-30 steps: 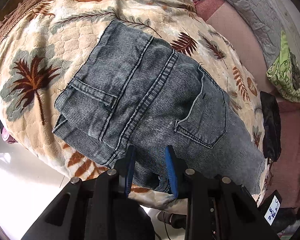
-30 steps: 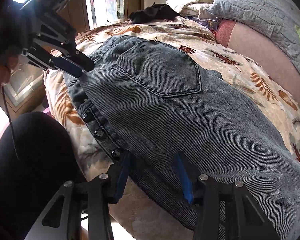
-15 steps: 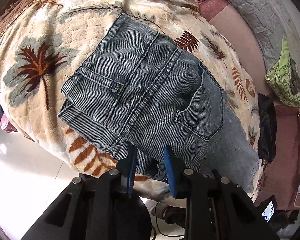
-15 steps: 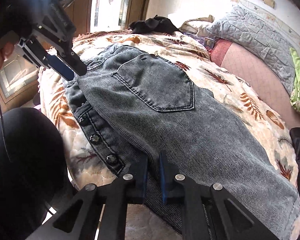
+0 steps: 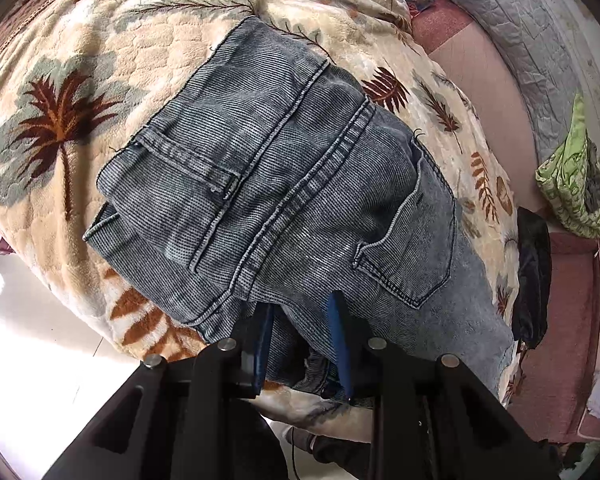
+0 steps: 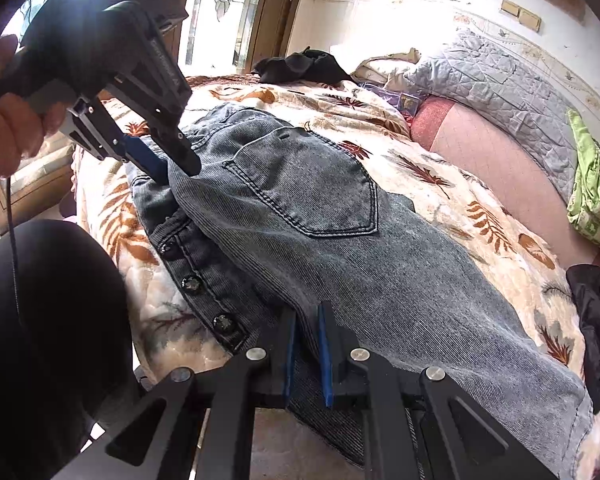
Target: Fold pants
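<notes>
1. Lying across a leaf-patterned blanket (image 6: 380, 120) on the bed is one pair of grey-blue pants (image 6: 380, 280), already doubled over so one back pocket (image 6: 312, 192) faces up.
2. Left of that pocket, three dark buttons (image 6: 191, 283) run in a row down the pants' near edge.
3. Two tongs work the pants. The left tongs (image 6: 176, 168), gripped by one bare hand (image 6: 8, 128), pinch a raised fold at the waistband left of the pocket; in their own view the left tongs (image 5: 304, 340) stand narrow, denim bunched between the blue pads.
4. The right tongs (image 6: 308, 344), below the pocket at the pants' near edge, have just closed and now clamp a thin fold of denim.
5. Right of the pants: one pink mattress strip (image 6: 500, 152), one grey quilt (image 6: 500, 80), one green cloth (image 6: 592, 192), one black garment (image 6: 596, 320).
6. Beyond the pocket, one more black garment (image 6: 300, 66) lies at the bed's far edge.
</notes>
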A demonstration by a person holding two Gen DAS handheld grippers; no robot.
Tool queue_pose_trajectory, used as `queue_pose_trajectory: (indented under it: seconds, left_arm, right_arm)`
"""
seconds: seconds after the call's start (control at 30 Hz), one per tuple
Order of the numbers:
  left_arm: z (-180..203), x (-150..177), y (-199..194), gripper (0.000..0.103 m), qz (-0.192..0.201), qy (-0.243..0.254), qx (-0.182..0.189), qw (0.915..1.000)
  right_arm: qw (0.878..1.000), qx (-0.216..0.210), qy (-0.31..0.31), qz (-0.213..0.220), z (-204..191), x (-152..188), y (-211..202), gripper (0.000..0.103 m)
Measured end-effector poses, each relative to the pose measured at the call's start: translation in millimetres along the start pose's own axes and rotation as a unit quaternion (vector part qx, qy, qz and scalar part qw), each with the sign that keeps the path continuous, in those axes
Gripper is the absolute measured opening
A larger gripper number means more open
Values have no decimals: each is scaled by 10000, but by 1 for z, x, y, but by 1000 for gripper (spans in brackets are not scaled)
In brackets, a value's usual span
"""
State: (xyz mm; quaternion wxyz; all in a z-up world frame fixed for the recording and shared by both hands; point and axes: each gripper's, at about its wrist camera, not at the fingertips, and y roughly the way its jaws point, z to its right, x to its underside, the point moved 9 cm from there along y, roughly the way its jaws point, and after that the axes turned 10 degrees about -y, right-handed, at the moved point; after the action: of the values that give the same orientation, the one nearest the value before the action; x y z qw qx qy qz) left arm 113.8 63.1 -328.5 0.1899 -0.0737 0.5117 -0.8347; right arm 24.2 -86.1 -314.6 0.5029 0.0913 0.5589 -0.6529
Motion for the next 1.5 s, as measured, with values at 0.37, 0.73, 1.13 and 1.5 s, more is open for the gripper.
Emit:
queue_pose_trajectory:
  seconds: [0.37, 0.73, 1.13, 1.5]
  left_arm:
    - [-11, 3, -22, 5, 549, 151, -5, 9984]
    - [-36, 33, -6, 5, 75, 284, -529, 9982]
    - [13, 8, -102, 6, 1470, 1419, -645, 9768]
    - [-30, -44, -21, 6, 1196, 1014, -1704, 9728]
  right_arm:
    - [9989, 178, -383, 195, -10, 5, -16, 11]
    - [9954, -467, -753, -369, -33, 30, -16, 13]
    - [9515, -2004, 2327, 200, 116, -19, 2, 29]
    - [9408, -2333, 2323, -808, 121, -30, 125, 29]
